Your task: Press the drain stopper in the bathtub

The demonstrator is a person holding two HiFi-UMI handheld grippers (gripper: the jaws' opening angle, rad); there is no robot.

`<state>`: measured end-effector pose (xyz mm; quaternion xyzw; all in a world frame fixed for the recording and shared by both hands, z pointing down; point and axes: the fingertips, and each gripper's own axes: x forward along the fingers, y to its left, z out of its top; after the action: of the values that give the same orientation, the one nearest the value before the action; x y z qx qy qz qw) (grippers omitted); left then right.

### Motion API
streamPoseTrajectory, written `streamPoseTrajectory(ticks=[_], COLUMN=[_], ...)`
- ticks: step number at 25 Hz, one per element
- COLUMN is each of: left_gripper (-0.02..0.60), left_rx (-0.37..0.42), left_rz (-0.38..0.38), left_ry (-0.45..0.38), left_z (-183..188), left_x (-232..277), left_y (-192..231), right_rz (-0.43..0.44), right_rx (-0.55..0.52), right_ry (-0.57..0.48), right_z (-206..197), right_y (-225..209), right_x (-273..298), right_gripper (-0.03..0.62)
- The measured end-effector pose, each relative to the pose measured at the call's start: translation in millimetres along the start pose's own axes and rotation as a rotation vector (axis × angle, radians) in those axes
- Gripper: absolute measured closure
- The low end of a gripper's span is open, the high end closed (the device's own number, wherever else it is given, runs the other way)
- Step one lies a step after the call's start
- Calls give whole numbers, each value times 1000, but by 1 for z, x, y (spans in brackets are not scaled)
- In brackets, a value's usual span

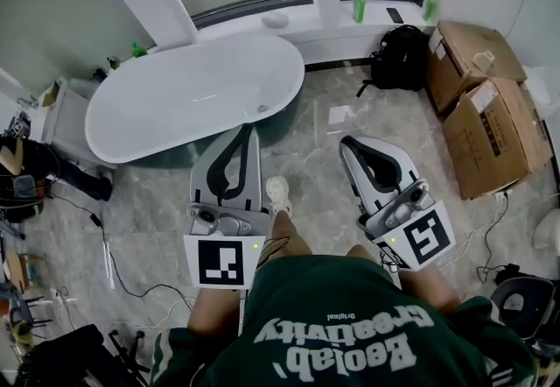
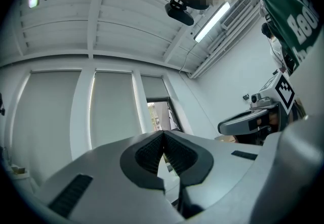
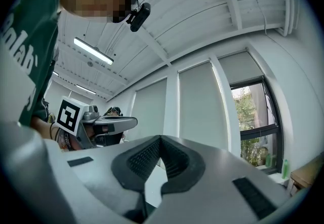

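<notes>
**Q:** What state are the grippers in?

**A:** The left gripper (image 1: 247, 136) and the right gripper (image 1: 349, 145) each have their jaws closed tip to tip, with nothing between them (both gripper views look up toward the ceiling (image 2: 76, 10)). Both are held near, above the floor (image 1: 308, 168).

**Q:** Where is the task item?

**A:** The bathtub (image 1: 157, 105) stands far left, well apart from both grippers. A small dark spot near its right end is probably the drain stopper (image 1: 262, 109), but the head view is too coarse to confirm this.
</notes>
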<state>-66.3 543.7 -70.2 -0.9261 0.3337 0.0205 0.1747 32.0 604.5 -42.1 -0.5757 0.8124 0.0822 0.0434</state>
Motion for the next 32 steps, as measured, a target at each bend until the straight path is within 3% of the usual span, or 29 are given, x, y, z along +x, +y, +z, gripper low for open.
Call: streamPoseTrajectory(ticks=[12, 18, 23, 32], left_gripper=[578, 578, 578, 578], left_rx=[-52, -35, 72, 42], left_rz=[-5, -20, -50, -108], left_ry=[53, 85, 100, 83], left_z=[-56, -87, -105, -137], left_x=[115, 157, 202, 271], left_y=[99, 145, 175, 216], right_rz=[-39, -48, -68, -121], right_rx=[51, 72, 88, 65], right_ry=[58, 86, 104, 142], right_z=[-35, -56, -67, -86], right_y=[-76, -100, -126, -173], right_x=[132, 199, 251, 323], right_gripper=[580, 580, 580, 580])
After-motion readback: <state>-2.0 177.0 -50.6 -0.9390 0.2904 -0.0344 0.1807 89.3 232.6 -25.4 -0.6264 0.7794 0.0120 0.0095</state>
